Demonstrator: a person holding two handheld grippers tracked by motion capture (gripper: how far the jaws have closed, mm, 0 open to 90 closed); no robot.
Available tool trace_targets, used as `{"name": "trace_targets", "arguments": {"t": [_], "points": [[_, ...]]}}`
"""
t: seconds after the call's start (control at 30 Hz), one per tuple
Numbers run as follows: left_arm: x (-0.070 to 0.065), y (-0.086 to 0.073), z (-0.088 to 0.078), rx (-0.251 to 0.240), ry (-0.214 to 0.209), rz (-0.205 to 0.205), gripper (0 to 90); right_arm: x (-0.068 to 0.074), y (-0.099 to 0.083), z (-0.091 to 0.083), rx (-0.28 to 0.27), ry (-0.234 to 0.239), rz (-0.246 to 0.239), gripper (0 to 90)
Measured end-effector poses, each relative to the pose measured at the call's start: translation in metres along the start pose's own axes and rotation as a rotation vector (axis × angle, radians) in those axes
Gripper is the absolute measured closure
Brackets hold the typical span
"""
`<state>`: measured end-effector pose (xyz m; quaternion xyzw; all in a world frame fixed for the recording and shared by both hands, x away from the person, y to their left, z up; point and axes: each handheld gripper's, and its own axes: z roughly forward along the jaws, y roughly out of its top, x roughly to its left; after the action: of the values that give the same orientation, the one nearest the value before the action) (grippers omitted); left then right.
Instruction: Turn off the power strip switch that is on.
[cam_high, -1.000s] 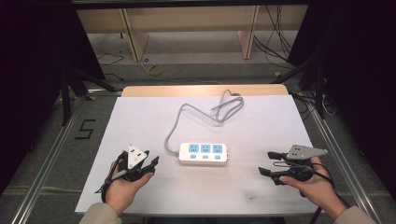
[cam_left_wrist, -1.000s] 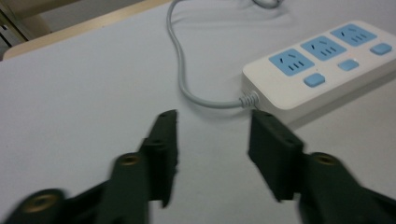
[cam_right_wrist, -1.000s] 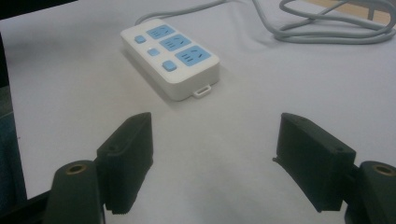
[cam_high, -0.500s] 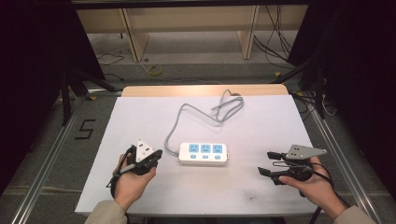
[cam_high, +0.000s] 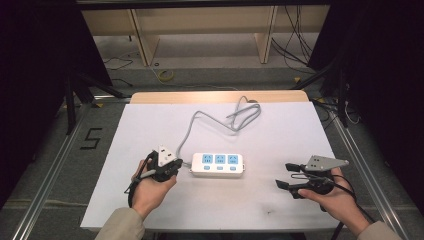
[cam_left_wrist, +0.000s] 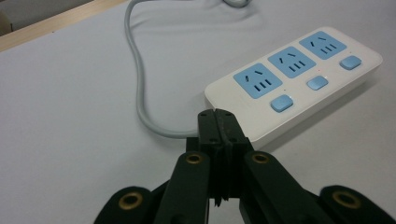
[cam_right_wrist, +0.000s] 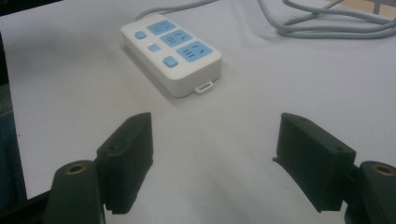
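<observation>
Reading the scene for writing turns up little: the floor left of the table carries a dark mark shaped like a 5 (cam_high: 91, 139), and the power strip bears no legible brand.

The left gripper (cam_high: 172, 167) has its jaws pressed flat together with nothing between them, having just closed; in the left gripper view the two black pads (cam_left_wrist: 218, 122) meet edge to edge. The person's left hand (cam_high: 150, 185) holds it low over the white table cover (cam_high: 150, 120), the forearm in a tan sleeve (cam_high: 120, 227) coming in from the near edge, the gripper pointing right toward the strip. Its tips sit just beside the left end of the white power strip (cam_high: 218, 164), where the grey cord (cam_high: 210, 120) leaves the casing; whether they touch it I cannot tell.

The strip lies flat near the middle of the cover, long side running left to right, with three blue sockets (cam_left_wrist: 287, 59) in a row and three blue buttons (cam_left_wrist: 317, 83) on its near side. The cord runs toward the far edge and coils there.

The right gripper (cam_high: 289, 176) rests in the right hand (cam_high: 335, 195) at the near right, jaws spread wide and empty, pointing left, well apart from the strip's right end. The right gripper view shows the strip (cam_right_wrist: 170, 53) beyond the open pads (cam_right_wrist: 128, 158).
</observation>
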<state>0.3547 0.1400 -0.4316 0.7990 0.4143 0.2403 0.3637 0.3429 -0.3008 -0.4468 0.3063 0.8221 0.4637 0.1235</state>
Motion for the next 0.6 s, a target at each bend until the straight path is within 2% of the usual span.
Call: {"name": "trace_targets", "arguments": {"t": [0.13, 0.6], "points": [[-0.004, 0.005, 0.006, 0.015, -0.019, 0.006, 90.0, 0.0, 0.0, 0.0, -0.002, -0.004, 0.004, 27.7], [-0.025, 0.026, 0.027, 0.05, -0.077, 0.075, 90.0, 0.001, -0.005, -0.007, -0.002, -0.02, 0.015, 27.7]]}}
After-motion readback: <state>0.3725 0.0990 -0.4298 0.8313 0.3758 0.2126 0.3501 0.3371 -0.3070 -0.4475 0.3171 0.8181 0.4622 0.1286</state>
